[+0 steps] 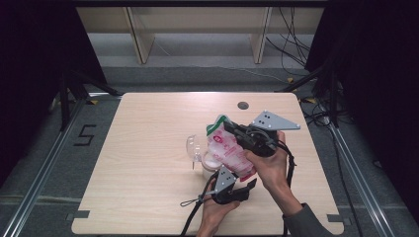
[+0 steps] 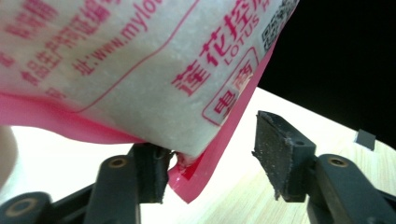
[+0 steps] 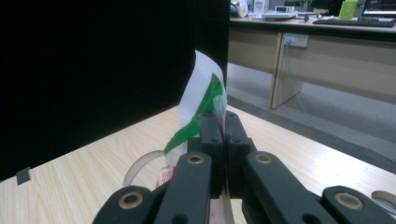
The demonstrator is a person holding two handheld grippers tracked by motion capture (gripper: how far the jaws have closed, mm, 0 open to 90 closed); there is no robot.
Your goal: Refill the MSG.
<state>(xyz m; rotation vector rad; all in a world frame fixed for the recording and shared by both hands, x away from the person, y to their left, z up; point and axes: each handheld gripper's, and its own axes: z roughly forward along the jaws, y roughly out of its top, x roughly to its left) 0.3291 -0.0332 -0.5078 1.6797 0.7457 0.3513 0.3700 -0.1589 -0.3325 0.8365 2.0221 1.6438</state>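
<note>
Looks like the pour is somewhere in the middle: the pink sugar bag [image 1: 228, 148] hangs tilted over the clear cup [image 1: 210, 165] near the middle of the table [image 1: 148, 163], green top end up and far, and there's already white stuff in that cup. A second clear container [image 1: 193, 146] sits just left of it — can't tell what it's for. The right tongs [image 3: 224, 133] are pinched tight on the bag's green-and-white top strip, that hand coming in from the near right with the wrist cocked so the gripper points left and away. The left tongs [image 2: 212, 156] stand apart under the bag's pink bottom corner, one pad touching it, the other clear — not squeezing, so the right hand carries the bag. What's left, I'd guess, is finishing the tip-out and putting the bag down.
</note>
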